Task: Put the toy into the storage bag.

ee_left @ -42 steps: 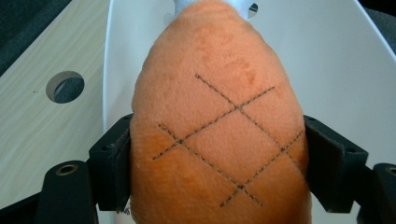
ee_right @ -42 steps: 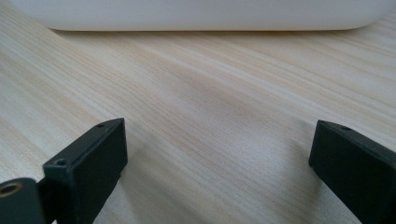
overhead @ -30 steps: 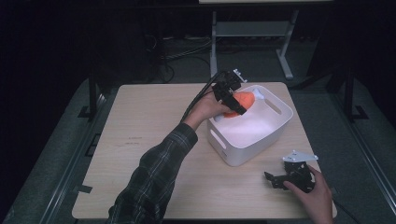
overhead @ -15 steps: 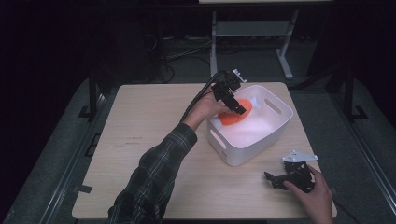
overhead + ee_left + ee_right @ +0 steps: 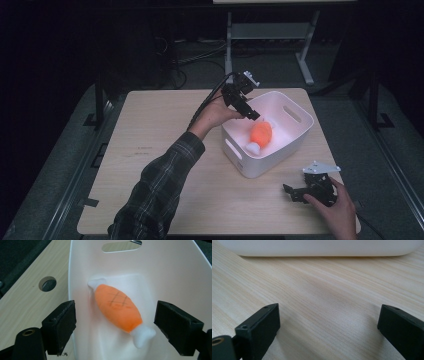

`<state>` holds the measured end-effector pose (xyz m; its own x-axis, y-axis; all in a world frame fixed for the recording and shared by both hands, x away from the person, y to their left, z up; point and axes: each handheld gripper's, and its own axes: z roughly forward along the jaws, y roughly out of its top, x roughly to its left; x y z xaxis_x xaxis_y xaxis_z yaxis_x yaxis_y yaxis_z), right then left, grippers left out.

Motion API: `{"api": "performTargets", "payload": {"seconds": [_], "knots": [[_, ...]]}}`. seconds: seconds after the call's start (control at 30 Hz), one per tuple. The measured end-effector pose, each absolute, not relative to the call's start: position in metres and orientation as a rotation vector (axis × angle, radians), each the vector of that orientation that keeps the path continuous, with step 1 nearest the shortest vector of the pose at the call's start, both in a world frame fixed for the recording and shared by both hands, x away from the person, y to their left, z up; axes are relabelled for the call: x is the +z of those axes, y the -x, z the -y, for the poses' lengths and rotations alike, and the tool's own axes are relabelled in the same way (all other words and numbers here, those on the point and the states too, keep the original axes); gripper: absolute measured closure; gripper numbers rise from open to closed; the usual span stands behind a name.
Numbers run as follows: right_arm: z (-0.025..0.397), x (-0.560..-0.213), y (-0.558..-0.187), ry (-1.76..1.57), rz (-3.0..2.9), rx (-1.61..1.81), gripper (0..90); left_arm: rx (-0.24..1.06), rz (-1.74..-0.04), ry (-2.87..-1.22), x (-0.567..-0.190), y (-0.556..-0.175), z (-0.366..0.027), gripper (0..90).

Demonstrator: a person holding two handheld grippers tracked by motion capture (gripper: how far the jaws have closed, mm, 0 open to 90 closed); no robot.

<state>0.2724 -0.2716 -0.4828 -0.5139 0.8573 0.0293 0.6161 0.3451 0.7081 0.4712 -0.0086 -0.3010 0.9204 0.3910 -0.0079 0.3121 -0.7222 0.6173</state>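
While the big wooden table [image 5: 165, 165] is filling the middle of the high view, a white plastic tub [image 5: 295, 132] is sitting on it, a little right of the middle. The tub is showing a slot handle on its far wall, and in the left gripper view that handle is lying at the top middle. A person's arm in a checked sleeve [image 5: 155, 192] is reaching up from the bottom of the high view toward the tub.

The left gripper [image 5: 246, 107] is hanging over the upper left rim of the tub. Its two black jaws are standing wide apart and are holding nothing. In the left gripper view, one jaw is sitting at the lower left, over the tub's rim, and the other at the lower right.

The right gripper [image 5: 300, 192] is resting on the table at the lower right of the high view, near the tub but not touching it. Its jaws are gaping wide too, with only bare wood between them.

The orange toy fish [image 5: 117, 307] with white ends is lying flat on the floor of the tub, slanting between the left gripper's jaws and touching neither.
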Motion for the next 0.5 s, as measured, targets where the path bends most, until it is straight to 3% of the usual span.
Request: {"api": "performTargets", "payload": {"seconds": [0.5], "knots": [[0.272,-0.483,-0.272,-1.303,-2.267,0.965,3.9,0.171,-0.490,-2.401,-0.286,-0.456,-0.030,17.2]]}}
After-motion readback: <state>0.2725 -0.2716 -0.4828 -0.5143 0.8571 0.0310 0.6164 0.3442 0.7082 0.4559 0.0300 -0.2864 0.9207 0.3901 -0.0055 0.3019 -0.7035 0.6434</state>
